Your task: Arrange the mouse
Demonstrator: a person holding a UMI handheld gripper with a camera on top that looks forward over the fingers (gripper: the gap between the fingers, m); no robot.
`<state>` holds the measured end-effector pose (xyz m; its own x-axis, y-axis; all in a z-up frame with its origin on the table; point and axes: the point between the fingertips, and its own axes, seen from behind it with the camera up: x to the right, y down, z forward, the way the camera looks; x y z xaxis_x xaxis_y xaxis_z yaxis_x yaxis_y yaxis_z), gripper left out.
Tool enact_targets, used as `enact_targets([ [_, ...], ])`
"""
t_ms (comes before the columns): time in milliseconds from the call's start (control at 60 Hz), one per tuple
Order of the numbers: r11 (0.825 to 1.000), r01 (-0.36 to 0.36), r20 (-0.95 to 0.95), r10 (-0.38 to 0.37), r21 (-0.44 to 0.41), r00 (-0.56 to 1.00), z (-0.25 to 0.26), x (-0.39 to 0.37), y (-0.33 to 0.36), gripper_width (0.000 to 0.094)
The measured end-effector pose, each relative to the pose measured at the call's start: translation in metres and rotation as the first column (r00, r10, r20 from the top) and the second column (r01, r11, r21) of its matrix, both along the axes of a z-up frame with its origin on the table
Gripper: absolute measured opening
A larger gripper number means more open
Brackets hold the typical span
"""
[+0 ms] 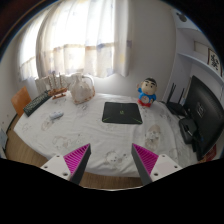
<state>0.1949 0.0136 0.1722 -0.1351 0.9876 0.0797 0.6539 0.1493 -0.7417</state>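
The tool [110, 160] has its two fingers spread apart with nothing between them, above the near edge of the worktop [95, 135]. I cannot tell the mouse for certain; a dark mouse pad [119, 111] lies far ahead of the fingers near the middle. A doll [148, 92] stands to its right, a bag [82, 88] to its left, before the curtains [95, 40].
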Motion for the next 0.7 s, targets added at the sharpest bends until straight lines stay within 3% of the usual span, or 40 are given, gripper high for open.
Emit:
enact_targets([
  [333, 1.0, 0.01, 0.022, -0.009, -0.011, 1.0, -0.015, 0.005, -0.117, 0.0852],
  [700, 0.996, 0.031, 0.024, -0.029, -0.083, 0.999, -0.04, 0.012, -0.28, 0.0852],
])
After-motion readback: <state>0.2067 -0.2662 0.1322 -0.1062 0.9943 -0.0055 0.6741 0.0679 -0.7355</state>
